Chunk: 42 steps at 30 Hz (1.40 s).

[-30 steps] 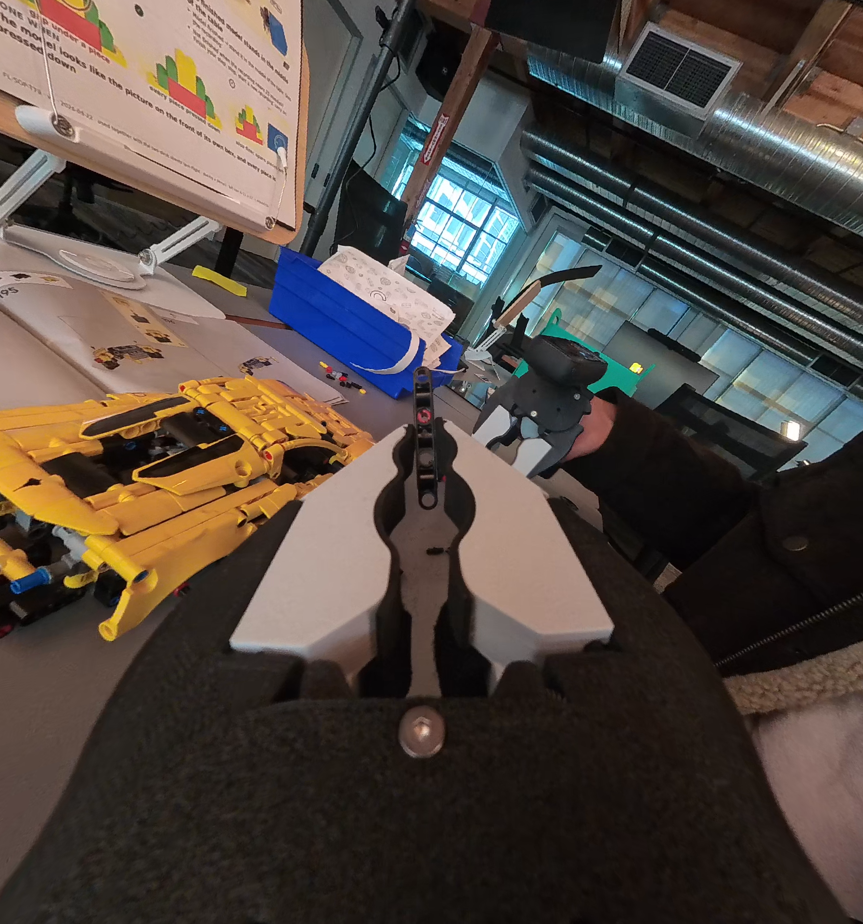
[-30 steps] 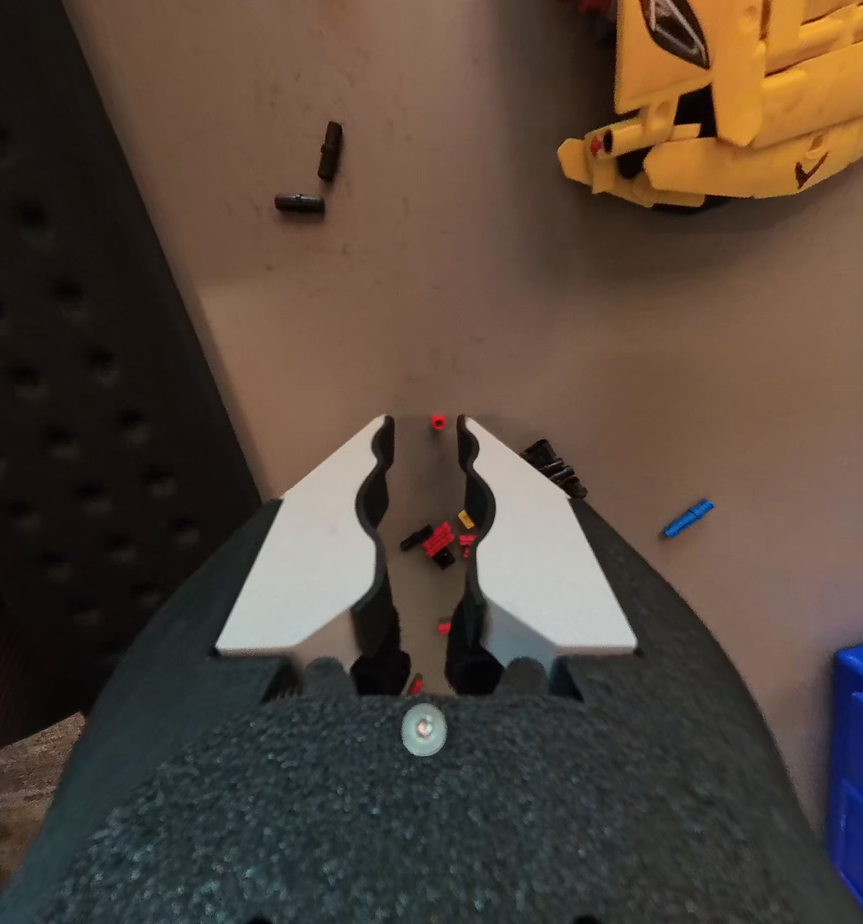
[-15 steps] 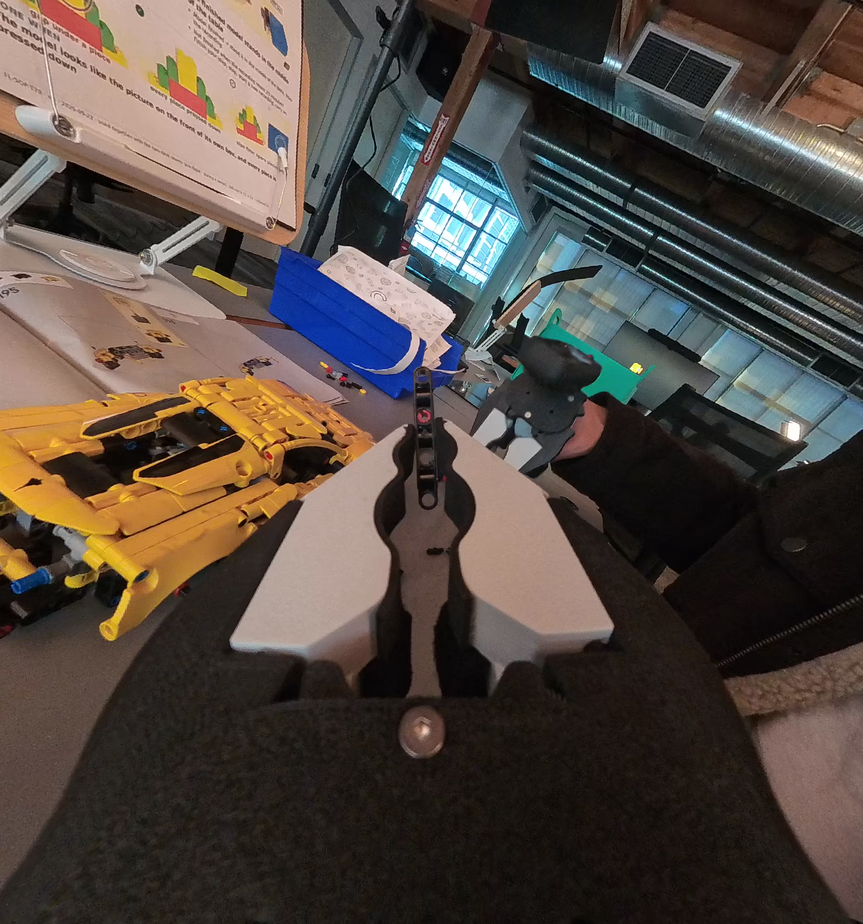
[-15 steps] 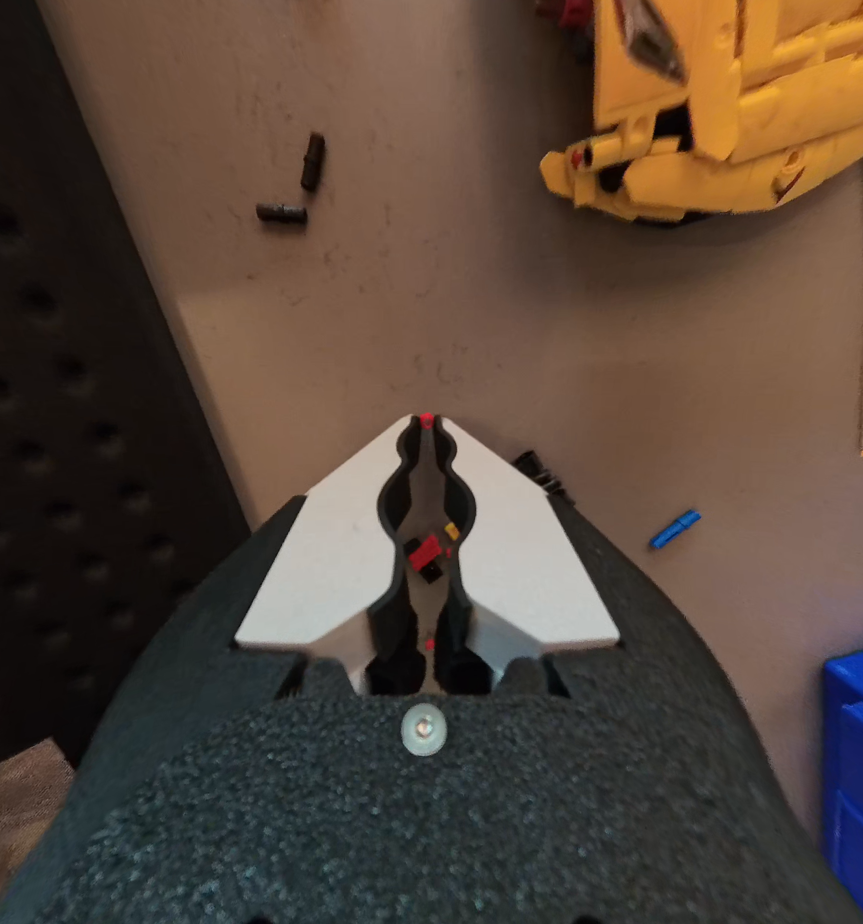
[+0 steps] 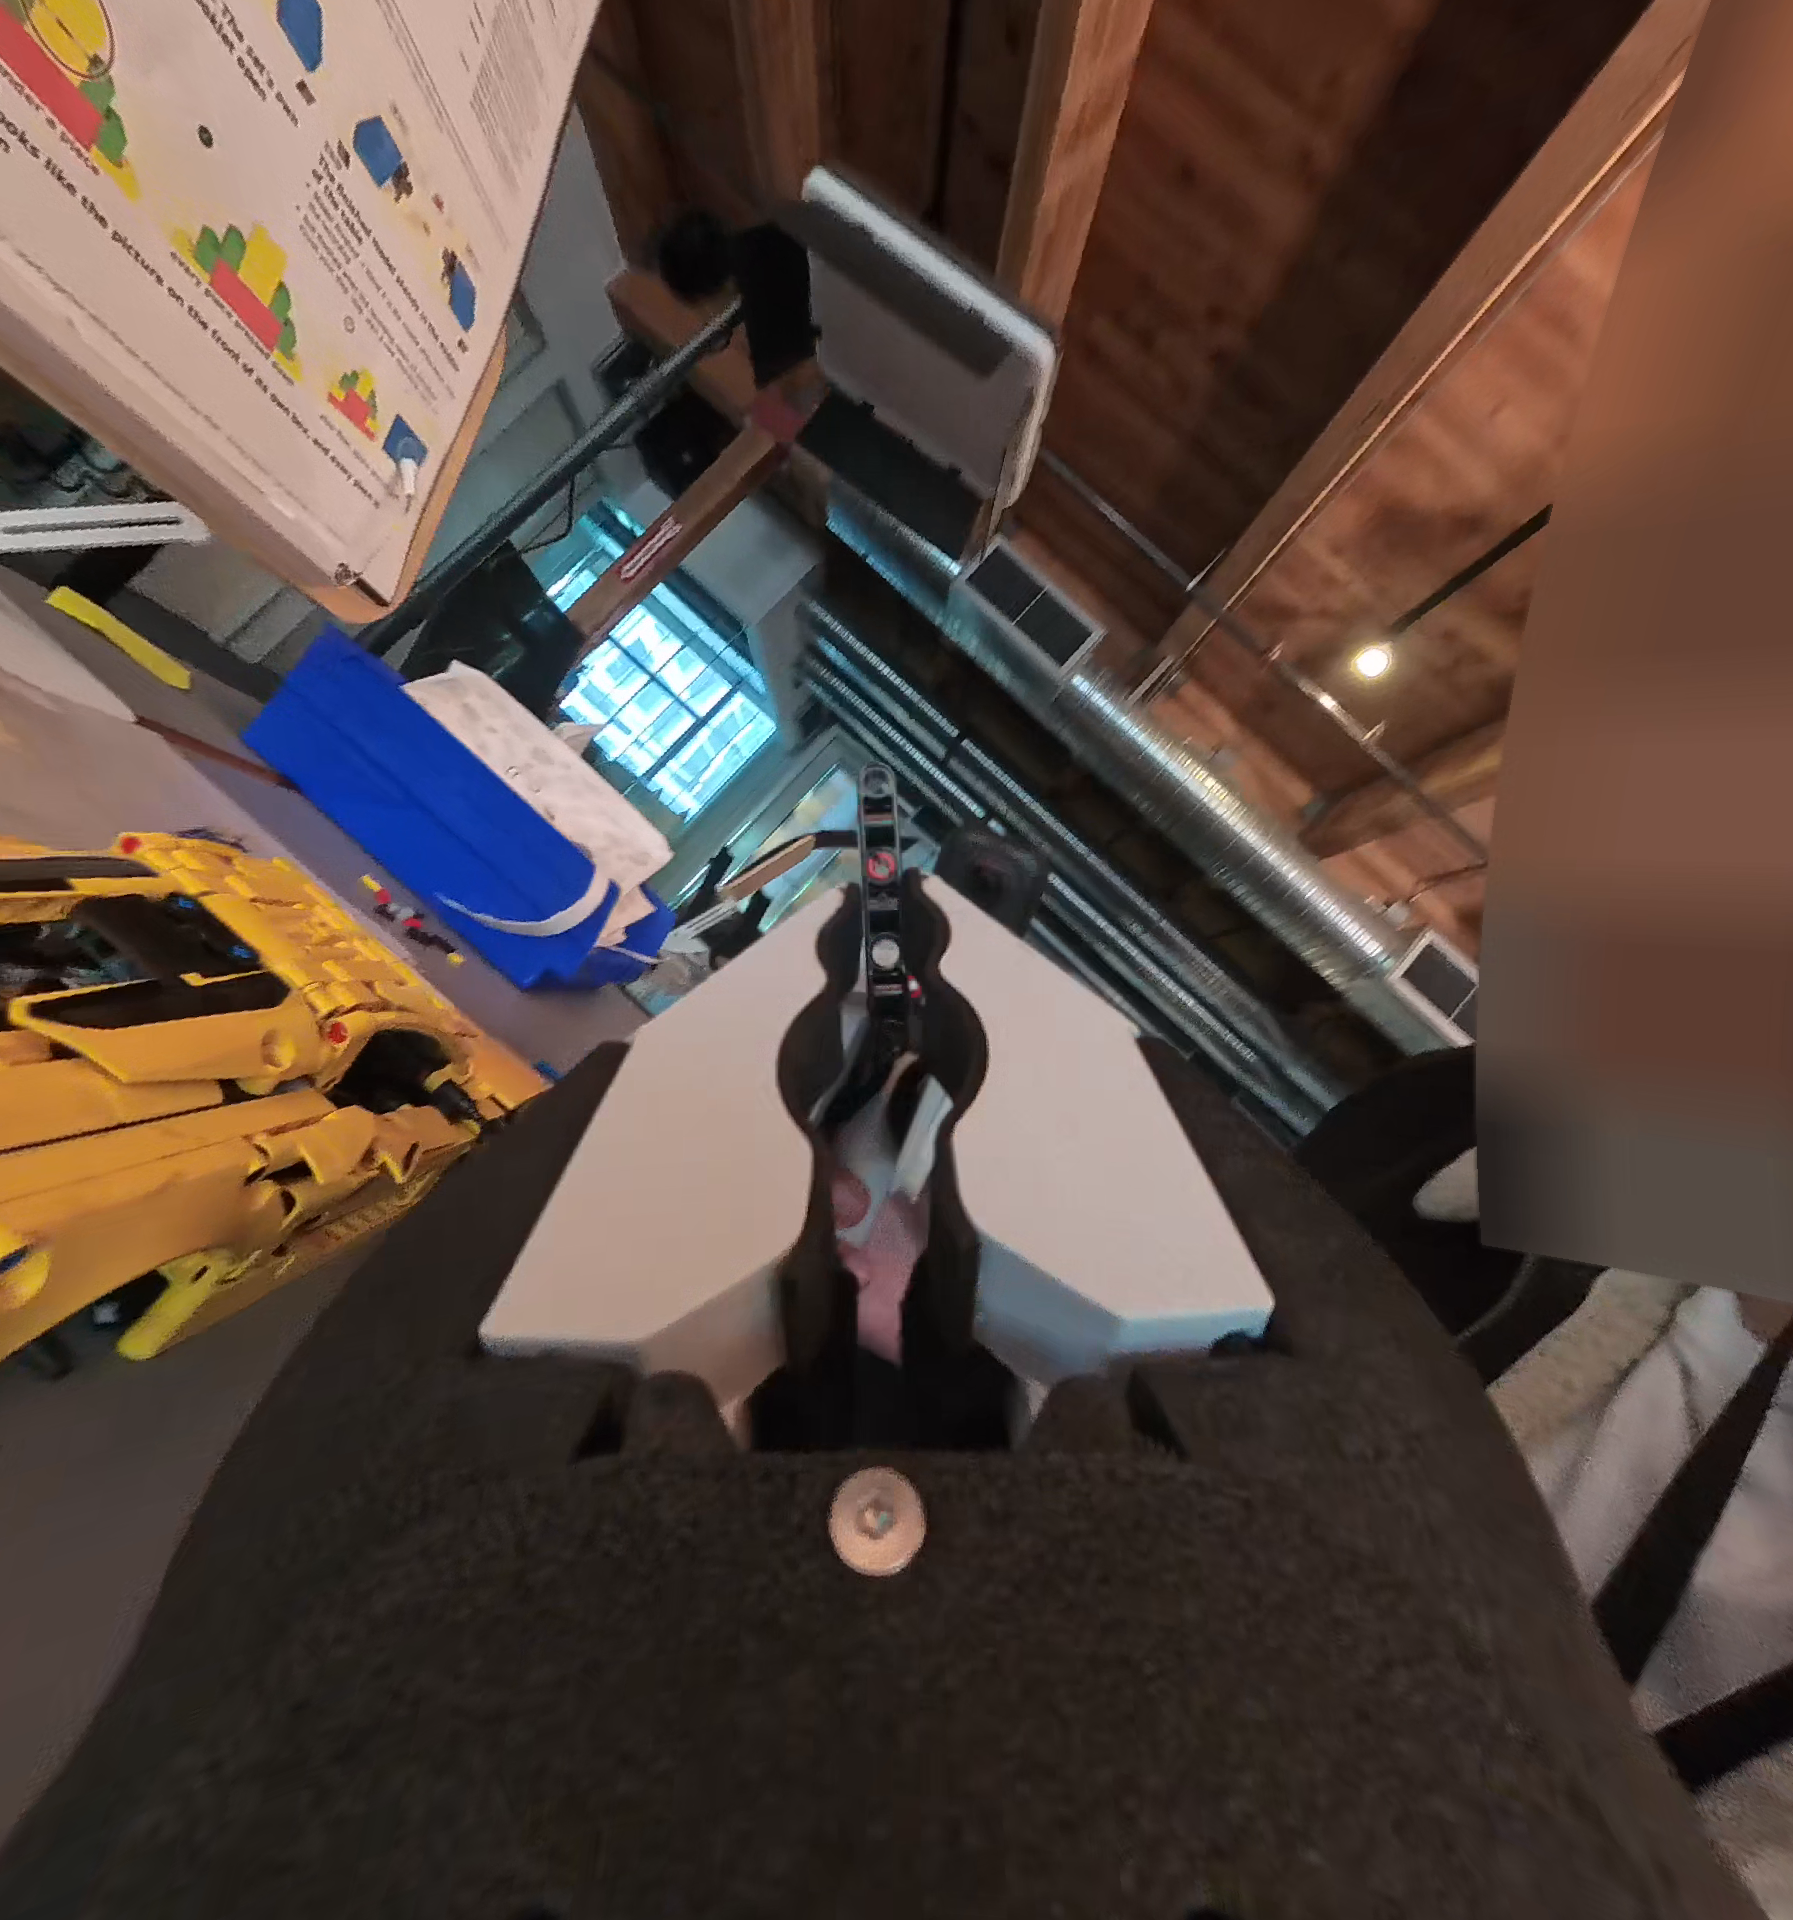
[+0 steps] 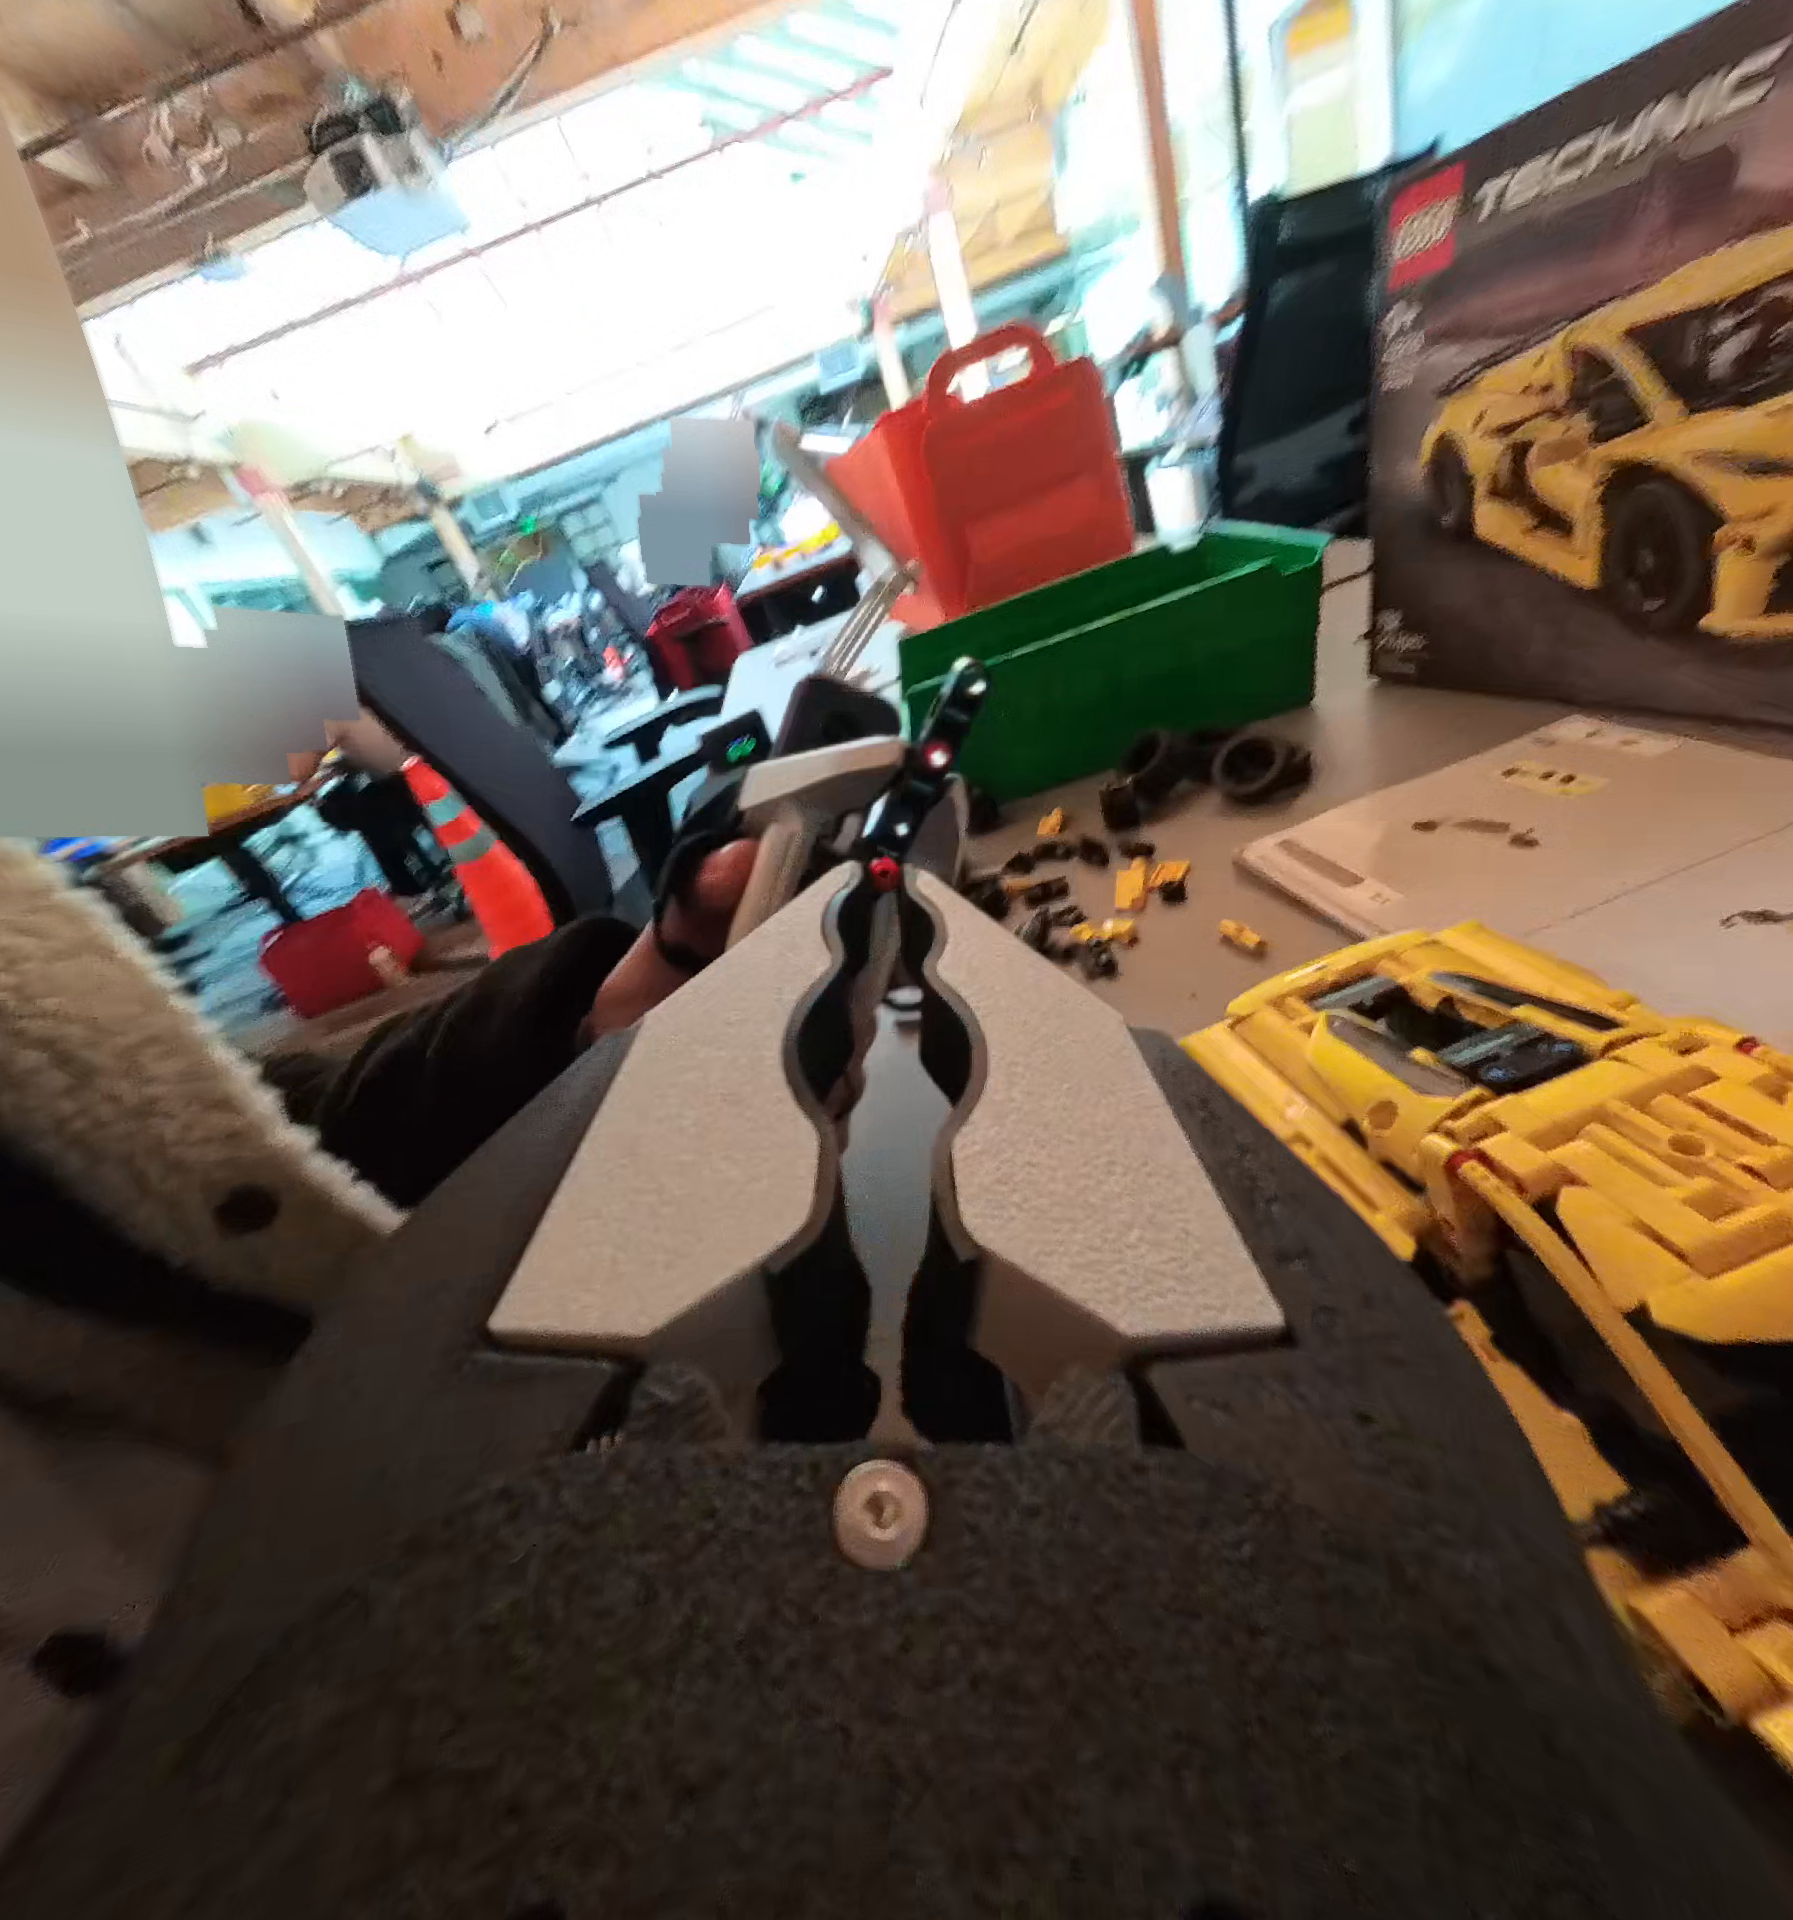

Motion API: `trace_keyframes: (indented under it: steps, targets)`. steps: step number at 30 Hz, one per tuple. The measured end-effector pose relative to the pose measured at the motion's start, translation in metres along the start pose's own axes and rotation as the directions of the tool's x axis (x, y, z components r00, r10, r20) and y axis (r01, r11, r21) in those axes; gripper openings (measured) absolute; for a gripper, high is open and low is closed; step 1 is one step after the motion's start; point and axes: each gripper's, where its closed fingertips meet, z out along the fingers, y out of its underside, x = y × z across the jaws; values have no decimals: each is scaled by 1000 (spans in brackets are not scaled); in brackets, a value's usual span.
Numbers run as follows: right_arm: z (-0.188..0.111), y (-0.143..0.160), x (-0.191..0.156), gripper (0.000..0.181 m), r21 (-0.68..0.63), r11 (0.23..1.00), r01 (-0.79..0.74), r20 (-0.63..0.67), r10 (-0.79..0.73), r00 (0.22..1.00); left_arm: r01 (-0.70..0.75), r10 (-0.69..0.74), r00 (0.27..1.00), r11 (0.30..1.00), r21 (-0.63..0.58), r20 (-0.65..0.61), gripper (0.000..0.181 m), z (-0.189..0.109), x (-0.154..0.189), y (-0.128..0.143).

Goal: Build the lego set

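Left wrist view: slim black beam (image 5: pixel 879 883), red pin, between fingers (image 5: pixel 705 1143).

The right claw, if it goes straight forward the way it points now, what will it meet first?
Most likely the black beam held in the left claw. The right claw, shut on a small red pin, points right at it; depth is unclear, but the gap looks small.

Wood-beam ceiling (image 5: pixel 1235 312), silver ducts (image 5: pixel 1183 748), bright windows (image 5: pixel 663 707).
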Motion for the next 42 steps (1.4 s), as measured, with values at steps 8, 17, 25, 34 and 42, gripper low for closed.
trace_keyframes:
  steps: [8,17,25,34,42]
  targets:
    - [18,-2,1,3,80,997,2,-45,1,999,-10,10,1000,1000,2,-28,6,1,5,-1]
    - [20,-5,0,2,127,990,-65,-15,67,998,-69,69,998,997,29,1,7,2,5,-3]
    - [20,-1,9,3,53,987,152,-146,-143,979,18,-19,1000,997,72,18,7,2,-4,-2]
    - [16,4,6,2,35,998,53,-51,-51,997,-12,12,1000,1000,17,24,7,5,-3,5]
    - [11,12,12,2,-94,957,273,-125,-283,951,30,-27,998,998,-56,48,7,6,-11,15]
